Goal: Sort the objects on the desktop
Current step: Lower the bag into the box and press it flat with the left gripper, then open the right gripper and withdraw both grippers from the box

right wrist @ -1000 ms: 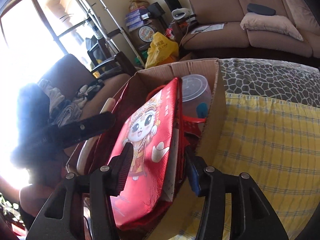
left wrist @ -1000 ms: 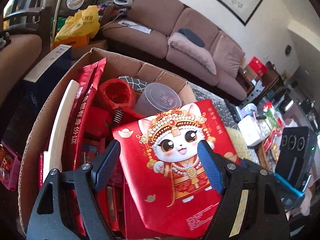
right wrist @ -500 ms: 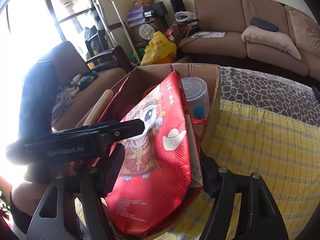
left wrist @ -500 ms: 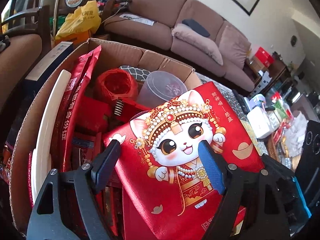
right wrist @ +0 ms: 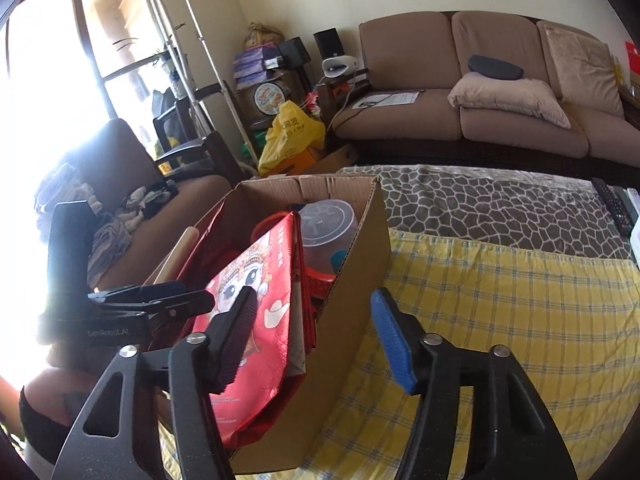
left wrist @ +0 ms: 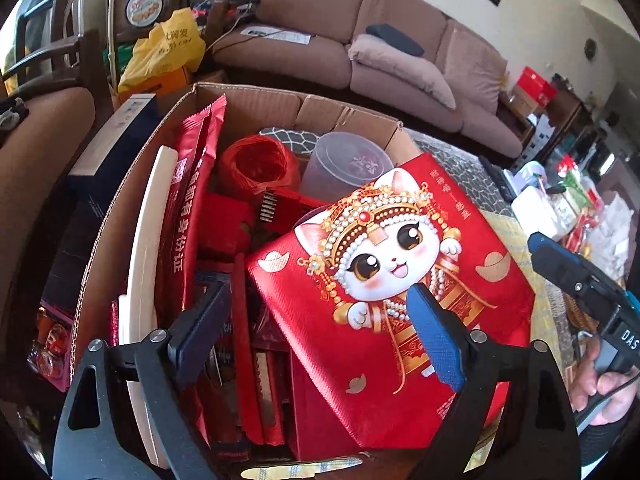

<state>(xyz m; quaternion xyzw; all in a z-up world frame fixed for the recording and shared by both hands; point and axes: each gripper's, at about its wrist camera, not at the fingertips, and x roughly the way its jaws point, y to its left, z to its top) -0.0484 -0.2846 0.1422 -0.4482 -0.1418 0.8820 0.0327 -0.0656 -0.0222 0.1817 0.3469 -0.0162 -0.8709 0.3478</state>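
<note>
Brown sofa [right wrist: 480, 92] backs the yellow-checked tabletop [right wrist: 500, 320]. Cardboard box [right wrist: 348, 288] stands on it, crammed; red cat-print bag [left wrist: 392, 280] leans across its contents and over the right wall. Left tool [left wrist: 316, 336] and right tool [right wrist: 312, 328] are both spread, holding nothing. Risk: the unsupported bag may slide out. Since 0.5 s ago, the right tool has withdrawn from the bag.

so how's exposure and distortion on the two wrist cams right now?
Right wrist view: the window is blown out, glare washing the left edge and the armchair; the cardboard box and the red cat bag stay readable. Left wrist view: evenly lit, the bag's print sharp, fisheye bending the sofa, dark vignette corners.
</note>
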